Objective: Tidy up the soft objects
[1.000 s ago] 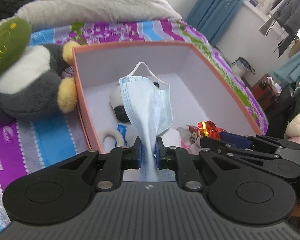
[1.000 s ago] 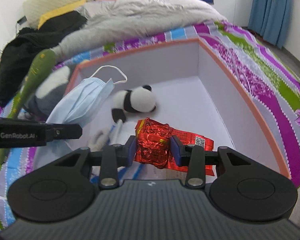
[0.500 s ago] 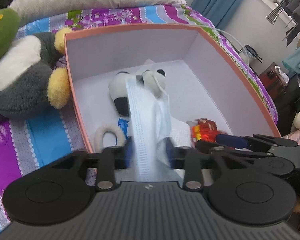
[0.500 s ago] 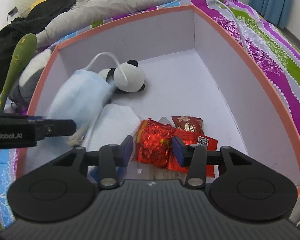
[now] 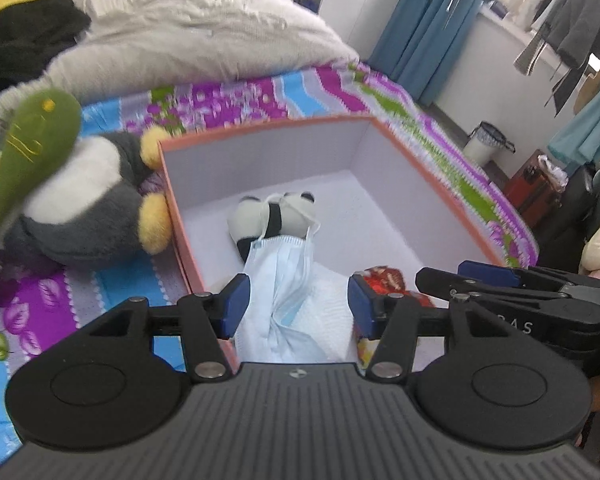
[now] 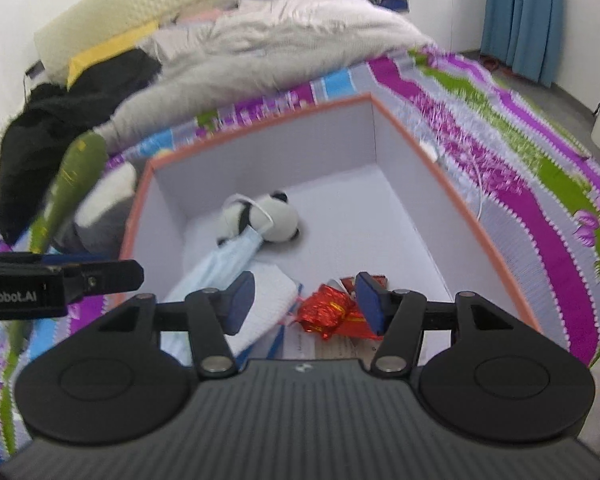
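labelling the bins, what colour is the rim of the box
The box has an orange-salmon rim, with white walls inside. It shows best in the right wrist view.

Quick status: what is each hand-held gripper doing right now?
Left hand-held gripper: open, holding nothing; face mask lies in the box.
Right hand-held gripper: open, holding nothing; red foil packet lies below.

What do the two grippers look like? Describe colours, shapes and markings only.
Both match. The left gripper and the right gripper each have a dark grey ribbed body, two round black discs, black linkage arms with silver pivot pins, and blue pads on the fingers. A small logo sits on each body's front edge. Seen side-on, the left one reads "GenRobot.AI" in white. No cables show.
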The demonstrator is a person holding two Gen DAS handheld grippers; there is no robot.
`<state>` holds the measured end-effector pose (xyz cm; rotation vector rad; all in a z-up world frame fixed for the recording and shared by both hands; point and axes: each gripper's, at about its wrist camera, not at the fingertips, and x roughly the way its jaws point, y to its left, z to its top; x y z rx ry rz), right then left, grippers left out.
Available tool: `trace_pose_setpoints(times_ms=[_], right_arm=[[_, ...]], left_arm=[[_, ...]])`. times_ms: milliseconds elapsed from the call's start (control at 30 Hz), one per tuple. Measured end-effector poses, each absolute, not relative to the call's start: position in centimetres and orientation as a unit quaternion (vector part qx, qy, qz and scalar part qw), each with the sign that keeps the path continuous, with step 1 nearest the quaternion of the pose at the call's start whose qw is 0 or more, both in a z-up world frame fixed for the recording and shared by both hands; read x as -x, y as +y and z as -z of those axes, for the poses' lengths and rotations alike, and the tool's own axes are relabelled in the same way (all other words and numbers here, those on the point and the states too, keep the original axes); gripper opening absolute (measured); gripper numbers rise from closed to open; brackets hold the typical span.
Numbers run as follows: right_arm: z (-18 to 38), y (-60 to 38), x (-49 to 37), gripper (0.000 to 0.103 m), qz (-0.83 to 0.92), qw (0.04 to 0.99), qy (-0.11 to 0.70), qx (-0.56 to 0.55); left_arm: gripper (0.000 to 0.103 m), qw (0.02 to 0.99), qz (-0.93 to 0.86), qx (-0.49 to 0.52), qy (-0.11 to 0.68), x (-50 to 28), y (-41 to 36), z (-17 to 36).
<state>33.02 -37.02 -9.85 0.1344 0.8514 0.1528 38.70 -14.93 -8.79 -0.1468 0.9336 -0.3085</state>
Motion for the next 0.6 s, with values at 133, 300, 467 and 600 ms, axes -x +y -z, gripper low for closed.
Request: trace_pose_setpoints(times_ms=[133,300,467,600], right_arm=[[7.1,-36.5,-30.4,0.058,-0.079,0.917,0.386,-0.066],[4.0,-35.8,-26.6,0.058,-0.081,0.928,0.356,-0.073],[1.1,-35.2,-22.8,0.058,-0.085,0.938,0.327,-0.078],[-0.7,-34.6,-19.9,0.058,-0.086,0.946,0.304,-0.077]], left_arm=[[0.060,0.891,0.147,0.070,0.423,-35.7,-14.0,5.7],[0.060,0.906,0.149,0.071,0.391,-31.4,-12.8,2.0],[0.060,0.916,0.151,0.077,0.362,-27.0,-11.5,-1.0],[0.060,0.923,0.152,0.078,0.344,-23.6,-10.7,-2.7]])
